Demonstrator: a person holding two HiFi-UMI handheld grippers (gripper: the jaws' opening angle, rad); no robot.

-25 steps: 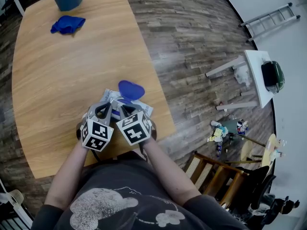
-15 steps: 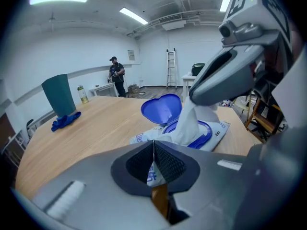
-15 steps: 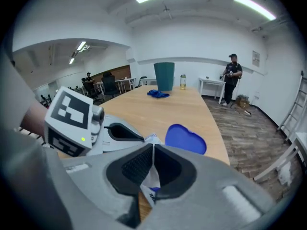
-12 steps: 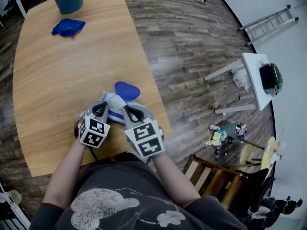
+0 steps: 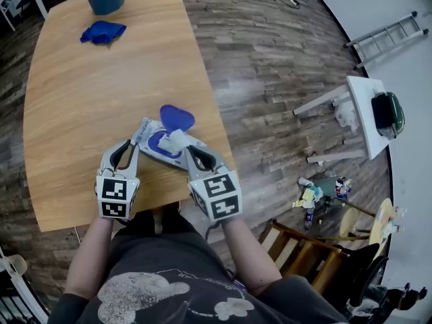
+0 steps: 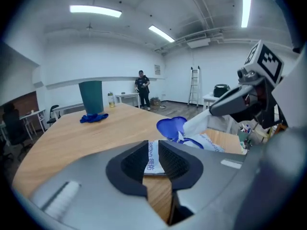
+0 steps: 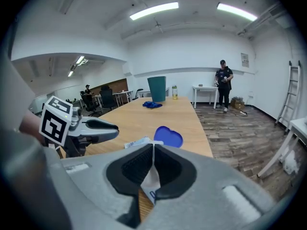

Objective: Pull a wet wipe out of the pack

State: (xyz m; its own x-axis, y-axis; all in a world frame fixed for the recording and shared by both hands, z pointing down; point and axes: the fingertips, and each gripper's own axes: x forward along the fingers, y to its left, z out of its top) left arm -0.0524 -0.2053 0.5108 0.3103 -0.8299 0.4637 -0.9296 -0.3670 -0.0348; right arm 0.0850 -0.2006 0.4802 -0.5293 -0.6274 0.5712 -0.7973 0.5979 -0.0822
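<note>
A smooth, matt wood-grain worktop [image 5: 81,100] is pictured under a plastic-film wipe pack [image 5: 150,142] with a smooth blue plastic lid [image 5: 177,117]. A soft white wet wipe [image 5: 177,139] is shown crumpled, held by the matt grey plastic right gripper [image 5: 191,152] with ribbed black pads [image 7: 136,164]. A blue cloth [image 5: 102,32] is seen creased, and the floor [image 5: 270,66] is laid in weathered-looking wood planks.

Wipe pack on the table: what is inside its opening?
A white wipe sticks out of the pack beside the raised blue lid, pinched by the right gripper. The rest inside is hidden by the wrapper.
</note>
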